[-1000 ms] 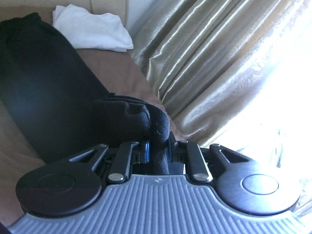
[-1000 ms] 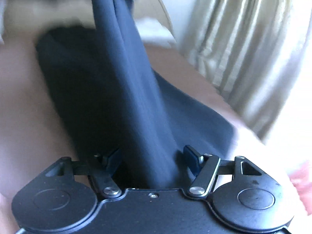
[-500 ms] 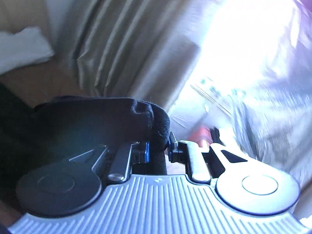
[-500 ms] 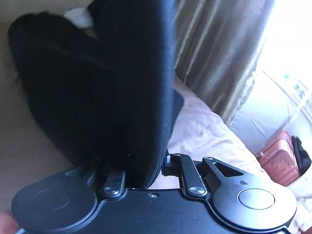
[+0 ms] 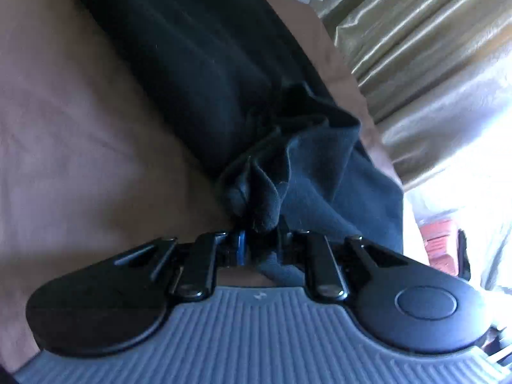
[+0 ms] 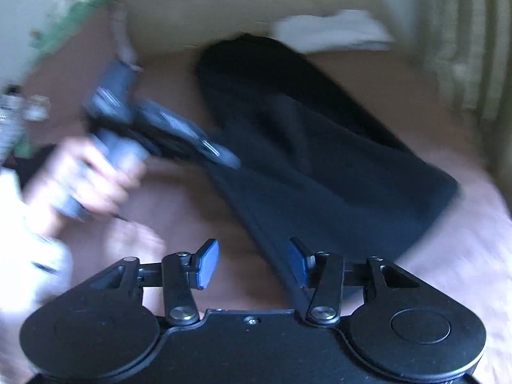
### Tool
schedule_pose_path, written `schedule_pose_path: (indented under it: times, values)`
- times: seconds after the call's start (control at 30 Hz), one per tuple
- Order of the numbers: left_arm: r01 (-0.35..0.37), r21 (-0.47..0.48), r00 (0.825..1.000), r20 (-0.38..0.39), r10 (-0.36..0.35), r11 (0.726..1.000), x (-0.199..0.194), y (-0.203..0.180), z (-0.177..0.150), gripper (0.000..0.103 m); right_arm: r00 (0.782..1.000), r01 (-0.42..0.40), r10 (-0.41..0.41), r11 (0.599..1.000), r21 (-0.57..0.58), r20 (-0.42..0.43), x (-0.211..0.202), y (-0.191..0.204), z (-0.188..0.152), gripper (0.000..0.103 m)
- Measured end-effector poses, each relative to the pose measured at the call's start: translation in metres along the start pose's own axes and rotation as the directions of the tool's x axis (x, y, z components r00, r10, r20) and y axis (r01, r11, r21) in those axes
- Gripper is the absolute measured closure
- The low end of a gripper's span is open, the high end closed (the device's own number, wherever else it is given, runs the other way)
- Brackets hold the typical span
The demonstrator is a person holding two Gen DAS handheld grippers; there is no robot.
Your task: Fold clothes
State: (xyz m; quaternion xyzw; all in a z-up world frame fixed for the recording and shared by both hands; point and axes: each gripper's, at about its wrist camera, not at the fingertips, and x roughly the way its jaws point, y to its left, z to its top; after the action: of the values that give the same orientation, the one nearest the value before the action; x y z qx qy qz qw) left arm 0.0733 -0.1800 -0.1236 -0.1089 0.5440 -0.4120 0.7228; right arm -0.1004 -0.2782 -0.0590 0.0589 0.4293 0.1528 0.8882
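The dark garment (image 5: 198, 73) lies lengthwise on the bed (image 5: 80, 121), running away toward the headboard. The left tool (image 5: 256, 240) pinches its bunched near end; the right tool (image 6: 252, 265) is opening, fabric edge against its right pad, unpinched

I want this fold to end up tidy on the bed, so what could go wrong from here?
The left gripper pinches a crumpled bunch of the dark garment, so releasing it there may leave a lump in the fold. The right gripper is opening with the garment's edge beside one of its fingers, so the cloth could snag as that gripper moves. The fold near the bed edge might slide off.
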Motion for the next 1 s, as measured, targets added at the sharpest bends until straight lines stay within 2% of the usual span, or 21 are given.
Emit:
schedule_pose_path:
  times: [0.03,0.07,0.1,0.2,0.23,0.3,0.33,0.37,0.4,0.47,0.53,0.63,0.73,0.8,0.87,0.93,0.97,1.0]
  values:
    - [0.002,-0.002,1.0,0.009,-0.002,1.0,-0.004,-0.001,-0.002,0.087,0.999,-0.047,0.047,0.999,-0.008,0.001,-0.002,-0.003,0.018,0.043]
    - [0.005,-0.005,1.0,0.022,-0.005,1.0,-0.007,-0.002,-0.004,0.087,0.998,-0.061,0.061,0.998,-0.022,0.001,0.009,-0.017,0.044,0.034]
    - [0.007,-0.002,0.999,0.035,-0.007,1.0,-0.008,-0.003,-0.005,0.087,0.998,-0.068,0.068,0.997,-0.031,-0.004,0.021,-0.029,0.068,0.032]
    - [0.026,-0.003,0.998,0.058,-0.026,1.0,-0.008,-0.001,-0.003,0.087,0.996,0.001,0.0,1.0,0.006,-0.086,0.067,-0.045,0.124,0.032]
    - [0.051,-0.022,0.997,0.057,-0.05,0.998,-0.006,0.003,-0.001,0.087,0.99,0.023,-0.018,0.999,0.033,-0.137,0.093,-0.049,0.144,0.032]
    - [0.138,-0.11,0.99,0.053,-0.133,0.984,-0.006,0.02,0.0,0.086,0.969,0.096,-0.074,0.992,0.081,-0.238,0.137,-0.056,0.178,0.033]
    - [0.163,-0.139,0.986,0.051,-0.157,0.977,-0.005,0.027,0.0,0.086,0.95,0.164,-0.13,0.982,0.099,-0.284,0.155,-0.061,0.192,0.033]
    - [0.159,-0.141,0.987,0.042,-0.154,0.977,-0.005,0.029,0.0,0.086,0.928,0.224,-0.177,0.968,0.113,-0.328,0.172,-0.065,0.204,0.033]
    - [0.156,-0.141,0.988,0.037,-0.153,0.978,-0.005,0.031,-0.001,0.086,0.915,0.244,-0.187,0.962,0.122,-0.358,0.182,-0.07,0.214,0.033]
    - [0.155,-0.132,0.988,0.036,-0.152,0.979,-0.003,0.032,-0.004,0.086,0.912,0.244,-0.189,0.964,0.11,-0.365,0.193,-0.074,0.225,0.033]
    - [0.143,-0.124,0.99,0.027,-0.141,0.982,0.0,0.031,-0.005,0.086,0.898,0.279,-0.247,0.96,0.036,-0.364,0.207,-0.078,0.235,0.032]
    - [0.122,-0.114,0.992,0.006,-0.123,0.986,0.001,0.029,-0.007,0.086,0.876,0.236,-0.238,0.97,-0.056,-0.42,0.238,-0.088,0.237,0.032]
    - [0.118,-0.15,0.991,-0.045,-0.126,0.982,-0.004,0.034,-0.01,0.085,0.895,0.185,-0.163,0.983,0.013,-0.415,0.243,-0.107,0.219,0.032]
    - [0.12,-0.165,0.991,-0.037,-0.127,0.979,-0.004,0.036,-0.01,0.081,0.911,0.129,-0.091,0.989,0.068,-0.402,0.251,-0.12,0.213,0.032]
    - [0.103,-0.175,0.993,-0.032,-0.11,0.979,-0.001,0.037,-0.01,0.075,0.911,0.083,-0.044,0.994,0.077,-0.411,0.264,-0.13,0.204,0.03]
    - [0.107,-0.181,0.994,-0.005,-0.11,0.978,0.001,0.041,-0.012,0.069,0.922,0.069,-0.043,0.996,0.053,-0.385,0.271,-0.135,0.196,0.027]
    - [0.112,-0.184,0.994,0.013,-0.111,0.977,0.001,0.043,-0.013,0.07,0.93,0.071,-0.049,0.996,0.046,-0.365,0.271,-0.135,0.192,0.031]
    - [0.11,-0.178,0.994,0.029,-0.107,0.978,0.001,0.041,-0.014,0.082,0.939,0.083,-0.072,0.996,0.017,-0.336,0.264,-0.13,0.191,0.059]
